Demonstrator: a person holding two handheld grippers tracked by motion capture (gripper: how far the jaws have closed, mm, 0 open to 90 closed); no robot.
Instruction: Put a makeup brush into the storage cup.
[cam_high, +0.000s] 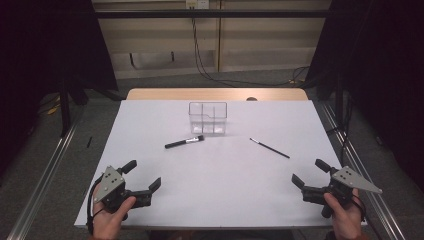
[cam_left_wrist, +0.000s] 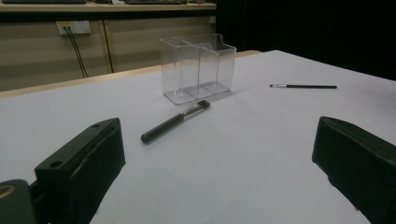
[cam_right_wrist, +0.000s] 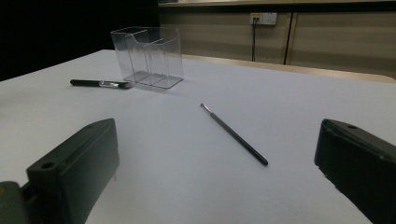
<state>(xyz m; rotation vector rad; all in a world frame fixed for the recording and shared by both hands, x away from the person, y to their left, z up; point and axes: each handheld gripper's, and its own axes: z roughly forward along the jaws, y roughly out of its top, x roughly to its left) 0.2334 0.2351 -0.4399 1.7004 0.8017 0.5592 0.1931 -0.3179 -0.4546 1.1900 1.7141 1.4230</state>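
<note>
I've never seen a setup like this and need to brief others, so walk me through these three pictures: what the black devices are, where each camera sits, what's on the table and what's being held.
A person sits at a white table holding a hand tool in each hand. Each tool ends in two black jaws, so they are the left gripper and the right gripper.

The high view looks down from above the person. The other two come from cameras riding on the grippers, looking out between their own jaws.

On the table stand a clear plastic organizer with compartments, a thick black brush lying in front of it, and a thin black brush to its right.

Both grippers are open, holding nothing.
</note>
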